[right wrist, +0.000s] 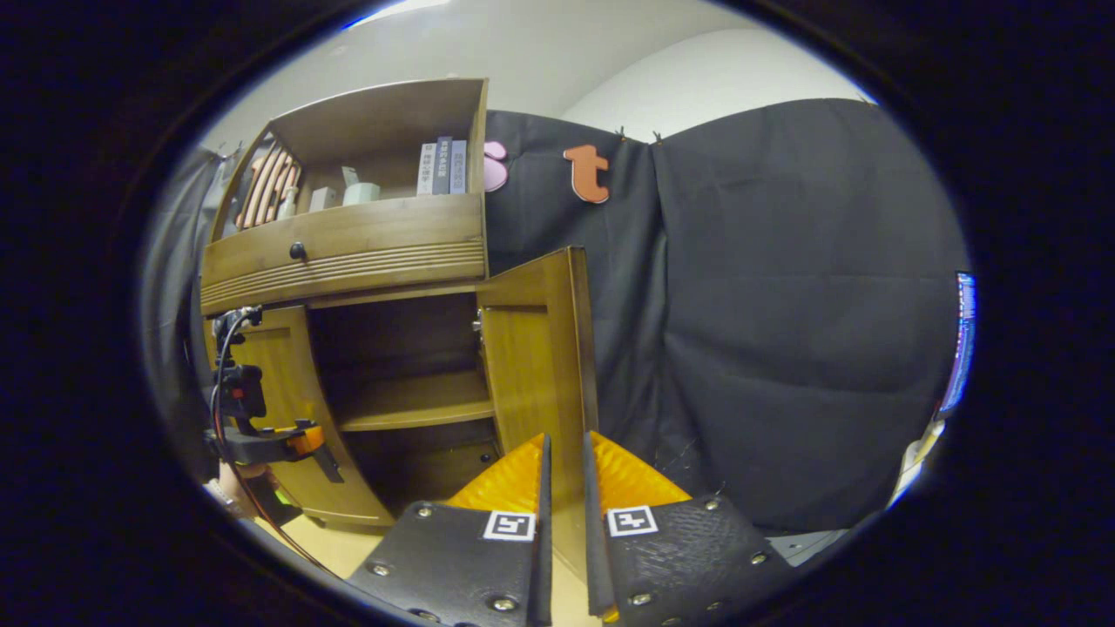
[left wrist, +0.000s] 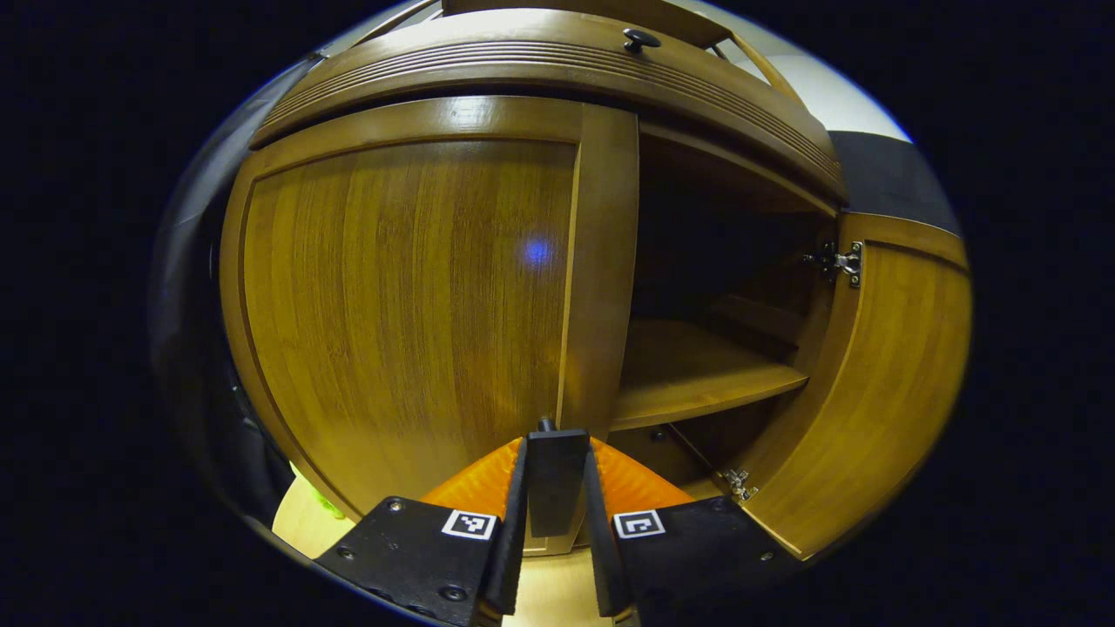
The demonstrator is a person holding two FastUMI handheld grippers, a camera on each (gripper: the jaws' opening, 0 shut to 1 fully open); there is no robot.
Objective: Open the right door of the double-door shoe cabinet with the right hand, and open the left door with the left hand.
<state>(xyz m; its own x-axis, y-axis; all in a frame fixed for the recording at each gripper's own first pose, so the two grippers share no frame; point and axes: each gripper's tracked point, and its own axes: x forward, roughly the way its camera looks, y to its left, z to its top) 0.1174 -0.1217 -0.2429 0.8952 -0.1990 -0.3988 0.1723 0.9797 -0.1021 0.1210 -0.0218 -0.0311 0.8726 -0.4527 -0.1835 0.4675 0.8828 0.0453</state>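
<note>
I'm looking at the shoe cabinet (right wrist: 348, 261), which takes up the left half of the right gripper view and nearly the whole left gripper view; it stands upright with an open shelf of books (right wrist: 442, 165) on top and a drawer with a dark knob (right wrist: 298, 251) under that. The right door (right wrist: 540, 348) is already swung out, its long axis vertical and its free edge pointing toward my right camera, so I judge that half of the task done; the dark interior and a bare wooden shelf (left wrist: 697, 374) show through the opening, with a hinge (left wrist: 841, 261) at the upper right of the left gripper view. The left door (left wrist: 401, 313) is shut flat against the frame, tall and upright, face toward my left camera. My left tool (left wrist: 557, 475) sits low at centre frame, its fingers closed onto a small dark handle (left wrist: 557, 466) on that door's inner edge, which I take to be the grip for pulling the door outward on its left-side hinges. My right tool (right wrist: 564, 488) hangs clear at the bottom centre of its view, fingers nearly together with a thin gap, holding nothing, just in front of the open door's edge. The other tool (right wrist: 279, 442) and the hand (right wrist: 239, 479) holding it show at lower left there.
</note>
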